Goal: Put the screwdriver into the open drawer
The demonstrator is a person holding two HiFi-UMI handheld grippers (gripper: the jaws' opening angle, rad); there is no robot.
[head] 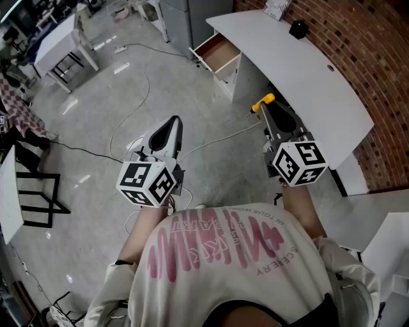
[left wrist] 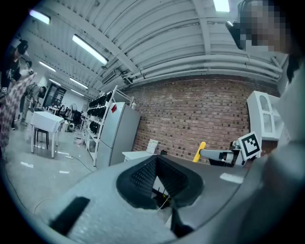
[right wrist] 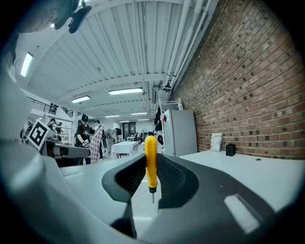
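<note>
**A:** Where do we have the yellow-handled screwdriver with the thin metal shaft?

**B:** In the right tool. We note its ribbed black pads clamped on the handle from both sides. In the right gripper view the handle end points up and the bare tip down, crosswise to the jaws.

**A:** And against the open drawer, white-fronted with a wooden inside?

**B:** Well apart. In the head view we log the drawer pulled out below the far end of the curved white tabletop. The screwdriver is in the air nearer us, just beside the tabletop's edge, over the grey polished floor. It is not yet in the drawer.

**A:** The left tool?

**B:** Pad tips together, nothing between them. Through the gap behind the tips we see only floor and thin cables. It is held out over the floor, well apart from the right tool.

**A:** Anything on the tabletop?

**B:** A small black box near the red brick wall, and a white printed card at the far corner.
</note>
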